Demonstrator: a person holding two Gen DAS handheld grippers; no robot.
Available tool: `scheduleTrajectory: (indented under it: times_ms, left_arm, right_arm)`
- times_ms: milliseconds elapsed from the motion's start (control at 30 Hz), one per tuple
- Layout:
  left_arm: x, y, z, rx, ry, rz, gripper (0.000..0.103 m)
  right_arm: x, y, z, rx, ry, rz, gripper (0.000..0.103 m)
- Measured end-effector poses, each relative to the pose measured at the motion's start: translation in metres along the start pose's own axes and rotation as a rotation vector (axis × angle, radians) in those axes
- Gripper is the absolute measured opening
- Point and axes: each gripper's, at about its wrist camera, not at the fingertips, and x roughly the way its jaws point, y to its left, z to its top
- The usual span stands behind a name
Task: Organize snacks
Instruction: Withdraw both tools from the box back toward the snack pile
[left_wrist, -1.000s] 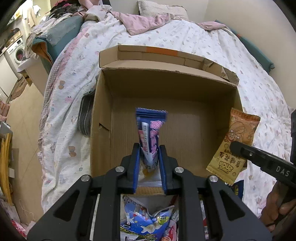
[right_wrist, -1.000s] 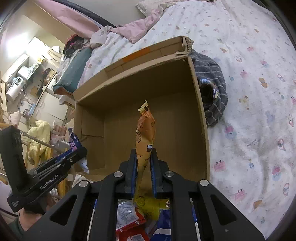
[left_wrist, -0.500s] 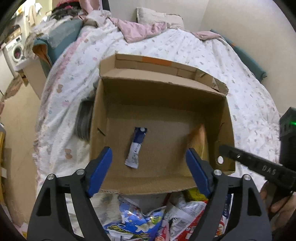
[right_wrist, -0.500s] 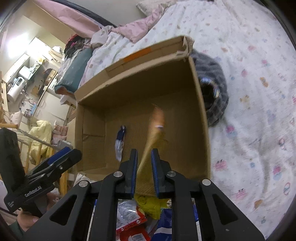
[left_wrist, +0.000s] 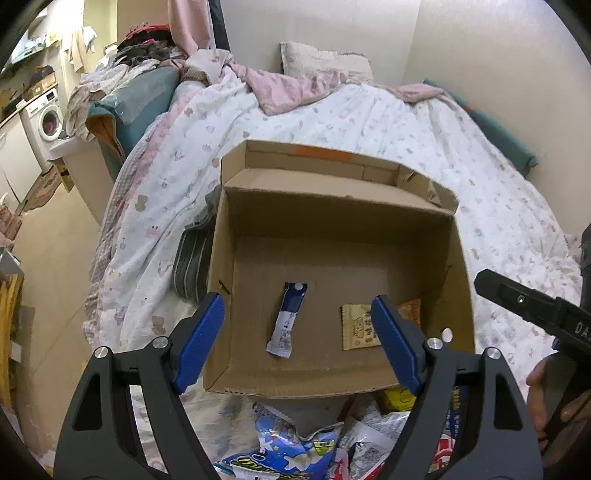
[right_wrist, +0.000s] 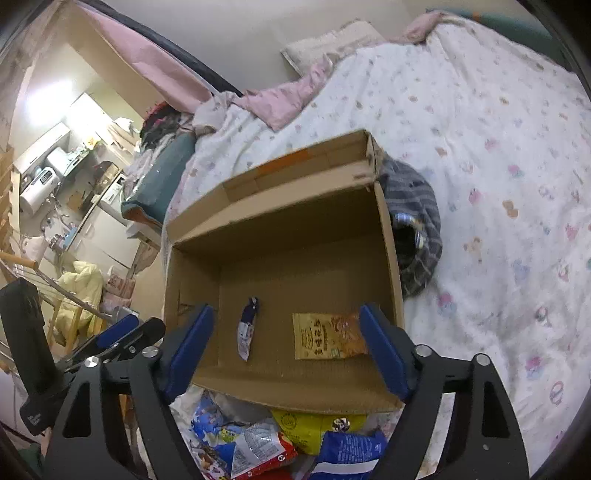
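Note:
An open cardboard box (left_wrist: 332, 206) (right_wrist: 280, 206) sits on the bed. On its floor lie a blue-and-white snack stick (left_wrist: 287, 318) (right_wrist: 247, 328) and, to its right, an orange-and-yellow snack packet (left_wrist: 364, 326) (right_wrist: 328, 335). My left gripper (left_wrist: 299, 343) is open and empty, above the box's near edge. My right gripper (right_wrist: 286, 349) is open and empty too, also above the near edge. A pile of snack bags (left_wrist: 295, 446) (right_wrist: 258, 439) lies on the bed just in front of the box. The right gripper's body shows at the right of the left wrist view (left_wrist: 532, 314).
The bed has a white patterned quilt (left_wrist: 369, 118) (right_wrist: 498, 166). A grey striped cloth (left_wrist: 192, 258) (right_wrist: 417, 221) lies against the box's side. A pillow and pink blanket (left_wrist: 295, 85) lie at the bed's head. Floor and a washing machine (left_wrist: 46, 118) are to the left.
Both grippers have opened and let go. The blue stick and the orange packet have dropped onto the box floor. Both grippers have pulled back and up from the box.

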Motion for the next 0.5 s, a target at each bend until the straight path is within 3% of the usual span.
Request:
scheduleTrajectory:
  times_ms: [100, 167, 233, 300, 500]
  left_arm:
    - [-0.01, 0.001, 0.001, 0.001, -0.031, -0.024, 0.079]
    - [-0.017, 0.0, 0.002, 0.017, -0.056, 0.006, 0.079]
    - [-0.022, 0.0, 0.0, 0.028, -0.076, 0.038, 0.089]
    - [-0.027, 0.002, -0.003, 0.02, -0.085, 0.054, 0.098]
    - [-0.039, 0.01, -0.011, 0.004, -0.076, 0.071, 0.098]
  right_arm:
    - [-0.003, 0.003, 0.001, -0.014, -0.009, -0.002, 0.086]
    - [-0.005, 0.005, 0.001, -0.023, -0.01, 0.0, 0.095]
    - [-0.009, 0.007, 0.0, -0.032, -0.019, -0.01, 0.102]
    - [-0.016, 0.009, -0.003, -0.035, -0.035, -0.01, 0.102]
    - [-0.037, 0.014, -0.013, -0.053, -0.079, -0.02, 0.102]
